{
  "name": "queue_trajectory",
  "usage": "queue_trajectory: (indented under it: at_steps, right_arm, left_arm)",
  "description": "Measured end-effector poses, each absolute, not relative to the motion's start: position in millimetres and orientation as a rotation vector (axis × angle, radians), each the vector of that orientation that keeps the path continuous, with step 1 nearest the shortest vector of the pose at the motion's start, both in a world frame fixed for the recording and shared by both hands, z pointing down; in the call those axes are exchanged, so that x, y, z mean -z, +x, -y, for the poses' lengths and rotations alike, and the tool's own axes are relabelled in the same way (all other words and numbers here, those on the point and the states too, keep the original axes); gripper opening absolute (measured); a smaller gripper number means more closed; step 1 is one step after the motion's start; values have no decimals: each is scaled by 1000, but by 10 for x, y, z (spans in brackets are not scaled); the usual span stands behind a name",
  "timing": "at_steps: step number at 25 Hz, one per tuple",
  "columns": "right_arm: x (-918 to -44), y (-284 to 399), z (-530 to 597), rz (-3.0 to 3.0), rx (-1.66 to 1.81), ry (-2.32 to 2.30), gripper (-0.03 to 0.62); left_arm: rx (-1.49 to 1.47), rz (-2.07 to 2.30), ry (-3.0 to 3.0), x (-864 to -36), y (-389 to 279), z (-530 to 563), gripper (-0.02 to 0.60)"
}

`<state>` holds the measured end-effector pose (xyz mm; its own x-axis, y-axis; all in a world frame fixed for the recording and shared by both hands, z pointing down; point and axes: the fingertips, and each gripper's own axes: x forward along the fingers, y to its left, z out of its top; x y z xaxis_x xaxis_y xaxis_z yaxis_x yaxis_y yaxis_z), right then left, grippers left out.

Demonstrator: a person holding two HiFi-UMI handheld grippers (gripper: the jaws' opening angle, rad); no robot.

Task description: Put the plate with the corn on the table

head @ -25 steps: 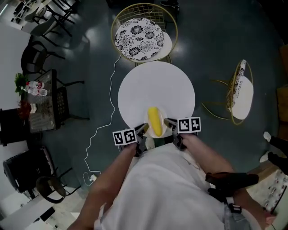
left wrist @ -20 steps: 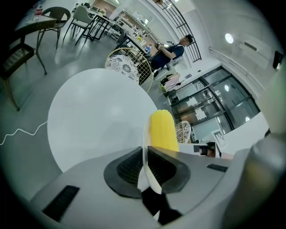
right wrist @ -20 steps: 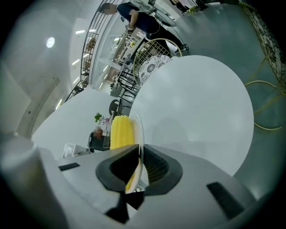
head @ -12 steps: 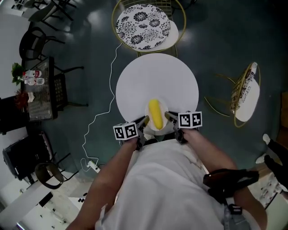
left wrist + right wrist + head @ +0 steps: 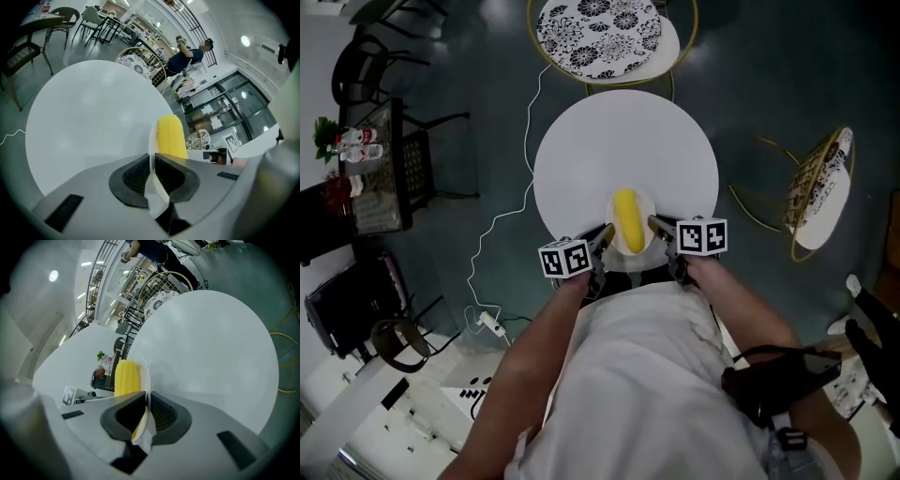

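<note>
A small white plate (image 5: 641,246) carrying a yellow corn cob (image 5: 627,219) is held over the near edge of the round white table (image 5: 619,141). My left gripper (image 5: 605,234) is shut on the plate's left rim and my right gripper (image 5: 655,225) is shut on its right rim. In the left gripper view the plate (image 5: 151,150) is edge-on between the pads of my left gripper (image 5: 152,174), with the corn (image 5: 171,137) just beyond. In the right gripper view my right gripper (image 5: 146,414) pinches the plate (image 5: 147,377), corn (image 5: 125,377) to its left. I cannot tell whether the plate touches the tabletop.
A gold wire chair with a patterned cushion (image 5: 600,33) stands just beyond the table. Another gold chair (image 5: 816,187) is on the right. A white cable (image 5: 502,225) trails on the dark floor at left, near a dark side table (image 5: 370,178) with bottles.
The table and the far chair have slid up the head view and look larger. Both grippers keep their hold on the plate at the table's near edge.
</note>
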<state>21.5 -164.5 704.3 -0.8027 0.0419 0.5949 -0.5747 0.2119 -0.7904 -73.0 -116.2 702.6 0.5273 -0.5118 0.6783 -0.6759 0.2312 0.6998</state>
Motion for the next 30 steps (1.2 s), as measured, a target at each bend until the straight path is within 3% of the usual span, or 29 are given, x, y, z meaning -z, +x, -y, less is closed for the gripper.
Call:
queue_trajectory:
  at_steps: [30]
  right_arm:
    - [-7344, -186, 2458, 2040, -1427, 509, 44]
  left_arm:
    - [-267, 1262, 1397, -7288, -1103, 1935, 37]
